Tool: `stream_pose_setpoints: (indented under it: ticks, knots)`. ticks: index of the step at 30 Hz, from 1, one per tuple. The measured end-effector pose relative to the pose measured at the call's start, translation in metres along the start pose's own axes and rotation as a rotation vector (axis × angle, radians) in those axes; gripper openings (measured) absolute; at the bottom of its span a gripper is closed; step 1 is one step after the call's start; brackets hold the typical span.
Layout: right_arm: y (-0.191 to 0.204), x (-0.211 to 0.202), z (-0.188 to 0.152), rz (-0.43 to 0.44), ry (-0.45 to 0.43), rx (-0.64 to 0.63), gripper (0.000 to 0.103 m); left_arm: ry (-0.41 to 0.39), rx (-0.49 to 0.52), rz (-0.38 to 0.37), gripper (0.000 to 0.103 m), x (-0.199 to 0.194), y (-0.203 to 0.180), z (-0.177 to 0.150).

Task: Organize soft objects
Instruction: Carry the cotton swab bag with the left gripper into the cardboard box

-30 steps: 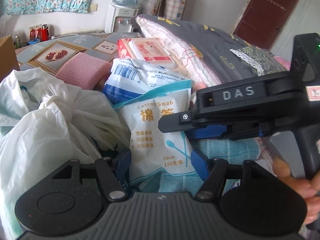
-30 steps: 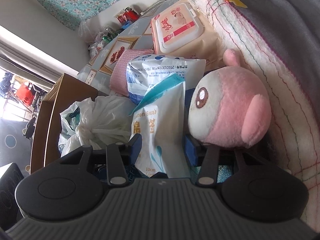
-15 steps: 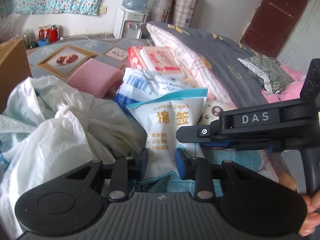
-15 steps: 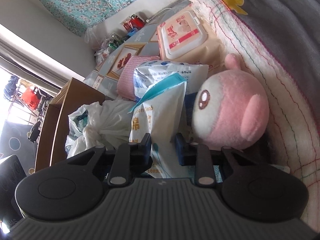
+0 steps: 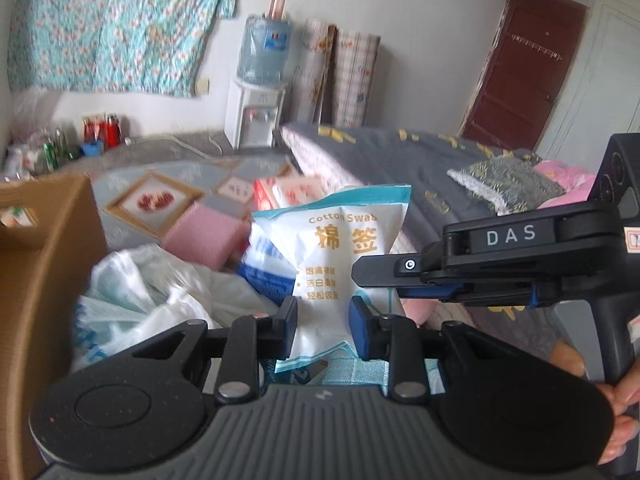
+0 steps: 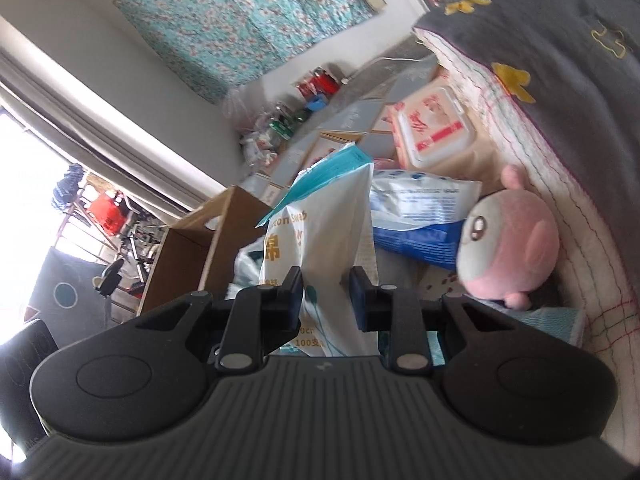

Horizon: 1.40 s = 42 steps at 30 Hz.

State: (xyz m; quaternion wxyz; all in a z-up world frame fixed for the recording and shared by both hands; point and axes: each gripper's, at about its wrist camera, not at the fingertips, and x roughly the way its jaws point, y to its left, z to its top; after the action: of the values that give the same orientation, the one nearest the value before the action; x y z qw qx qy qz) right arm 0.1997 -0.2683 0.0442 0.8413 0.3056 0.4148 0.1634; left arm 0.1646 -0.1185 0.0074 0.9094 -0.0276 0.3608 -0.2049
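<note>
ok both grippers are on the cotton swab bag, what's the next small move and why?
Probably carry the cotton swab bag left toward the cardboard box. The left gripper and right gripper both pinch its lower part, and it stands above the white plastic bag, so nothing seems to pin it. The box looks like the nearest container.

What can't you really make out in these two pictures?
- Cardboard box contents: left view, its wall hides the inside.
- Cotton swab bag bottom: both views, gripper bodies cover it.
- Plush toy far side: right view, turned away.
- Wipes pack print: left view, motion blur.
</note>
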Motion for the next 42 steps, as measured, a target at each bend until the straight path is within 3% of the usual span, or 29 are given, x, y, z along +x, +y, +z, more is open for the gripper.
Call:
stream_pose_setpoints:
  ticks: [10, 16, 20, 28, 34, 40, 42]
  knots:
    - [0.083, 0.004, -0.012, 0.141, 0.043, -0.101, 0.024, -0.116, -0.011, 0.117, 0.028, -0.086, 0.021, 0.001]
    - [0.148, 0.051, -0.014, 0.220, 0.134, -0.154, 0.024, -0.145, -0.063, 0.224, 0.027, -0.124, 0.069, 0.008]
    - [0.186, 0.099, -0.012, 0.246, 0.211, -0.157, 0.024, -0.120, -0.110, 0.278, 0.027, -0.136, 0.115, 0.017]
    - [0.217, 0.214, 0.000, 0.206, 0.338, -0.108, 0.024, 0.000, -0.173, 0.339, 0.027, -0.100, 0.212, 0.039]
    - [0.218, 0.277, 0.013, 0.143, 0.341, -0.145, 0.027, 0.087, -0.170, 0.367, 0.028, -0.051, 0.272, 0.048]
    - [0.193, 0.274, 0.025, 0.117, 0.324, -0.162, 0.027, 0.261, -0.228, 0.405, 0.030, 0.007, 0.319, 0.031]
    - [0.184, 0.262, 0.027, 0.124, 0.307, -0.175, 0.028, 0.286, -0.249, 0.394, 0.037, 0.010, 0.325, 0.024]
